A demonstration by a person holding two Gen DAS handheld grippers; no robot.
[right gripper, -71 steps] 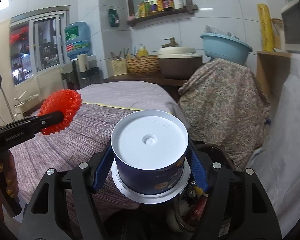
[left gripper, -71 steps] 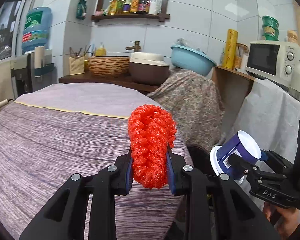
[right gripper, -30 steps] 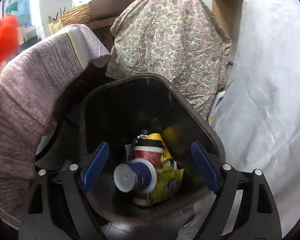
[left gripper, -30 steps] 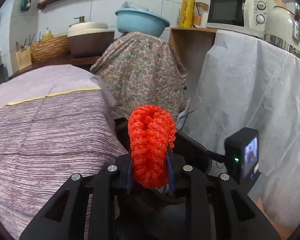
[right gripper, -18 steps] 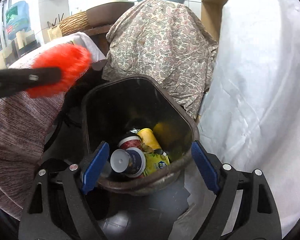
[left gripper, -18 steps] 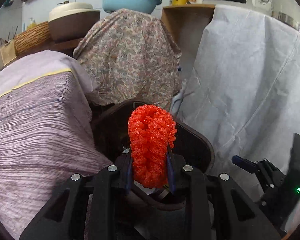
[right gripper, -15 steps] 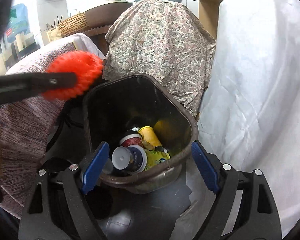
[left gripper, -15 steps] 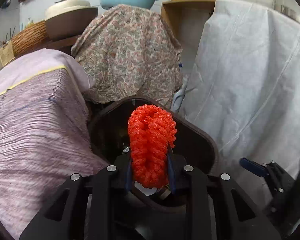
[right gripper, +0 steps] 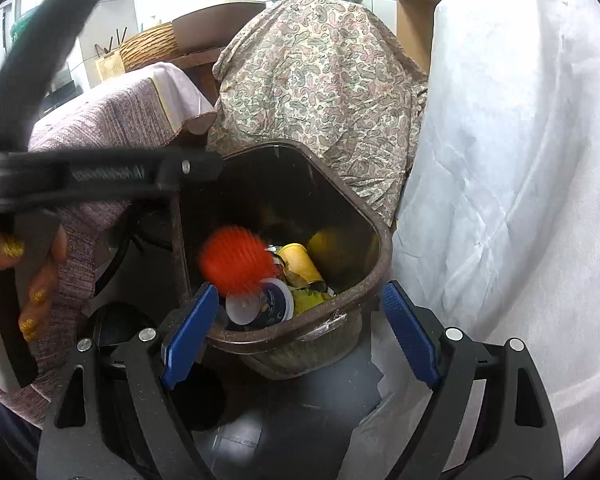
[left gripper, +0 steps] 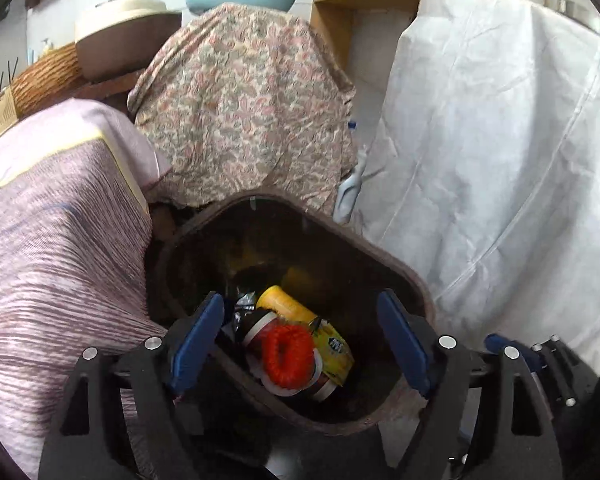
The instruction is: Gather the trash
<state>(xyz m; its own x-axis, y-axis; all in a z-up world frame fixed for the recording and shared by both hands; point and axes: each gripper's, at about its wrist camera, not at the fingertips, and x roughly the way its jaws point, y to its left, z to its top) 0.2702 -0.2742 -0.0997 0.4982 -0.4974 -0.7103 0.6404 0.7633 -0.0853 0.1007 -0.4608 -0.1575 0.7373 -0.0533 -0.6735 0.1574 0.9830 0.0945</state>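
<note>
A: While the left gripper [left gripper: 300, 344] hangs over the bin [left gripper: 404, 276], its jaws are opening with nothing between them, and the red net [left gripper: 288, 356] lies below on the cups. What could go wrong?

B: Light, springy foam mesh like that could bounce or snag on the rim if the gripper drops lower.

A: And from the right wrist?

B: The right gripper [right gripper: 300, 328] stands wide and empty. The net [right gripper: 236, 264] shows as a blurred red ball inside the bin [right gripper: 380, 256], above a blue cup [right gripper: 274, 302]. If the gripper swings in now, it could knock the bin over
</note>
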